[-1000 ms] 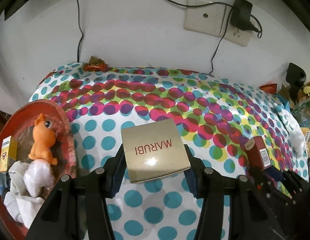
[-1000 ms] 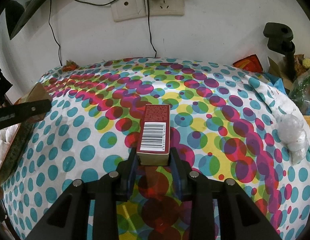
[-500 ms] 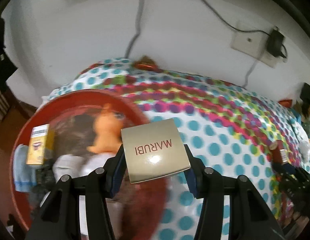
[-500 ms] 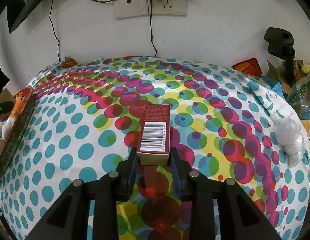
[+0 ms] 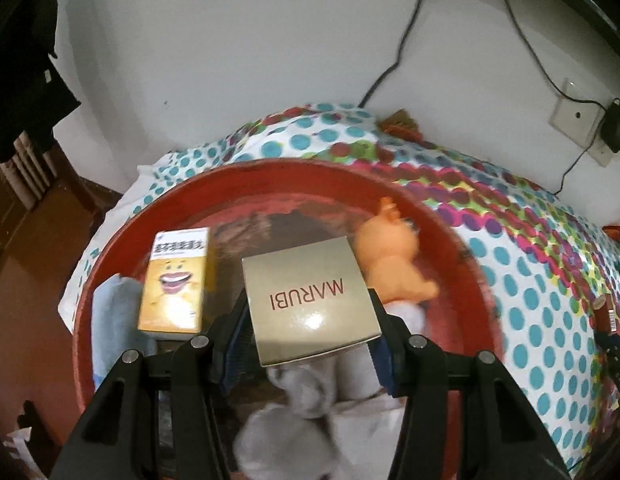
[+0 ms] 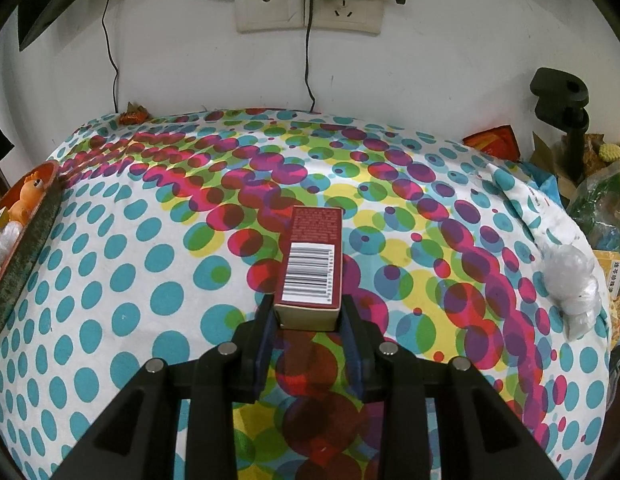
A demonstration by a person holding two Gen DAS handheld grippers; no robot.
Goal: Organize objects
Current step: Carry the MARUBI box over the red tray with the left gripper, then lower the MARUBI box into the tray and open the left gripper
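Two views, left wrist first; left gripper (image 5: 310, 344) clamped on the beige MARUBI box (image 5: 308, 300), pads pressing both sides, box sticking forward out of the jaws and tilted a bit; a second ago this view showed the box over bare polka-dot cloth with the red basin (image 5: 462, 240) off at the left edge, now the basin fills the frame under the box (hand swept sideways, picture blurred from it); so transport looks about done and the drop-off is likely next; already in the basin: yellow carton (image 5: 174, 280) just left of the held box, orange toy (image 5: 394, 268) just right and behind it, white crumpled stuff (image 5: 310, 420) below the fingers, a light blue cloth (image 5: 110, 320) at the left wall; box hangs above these, touching none as far as I can tell; free spot looks to be the gap between carton and toy.

Right wrist view; right gripper (image 6: 308, 320) narrow and closed on the dark red barcode box (image 6: 314, 264), gripped at its near end, rest of it jutting forward over the counter (image 6: 110, 280); nothing changed here versus a second ago, same pose, same cloth underneath; basin rim (image 6: 26, 248) sits far left, well apart from this box, so its turn is probably after the left one lets go; a white plastic bundle (image 6: 570, 280) lies at the right edge, untouched.
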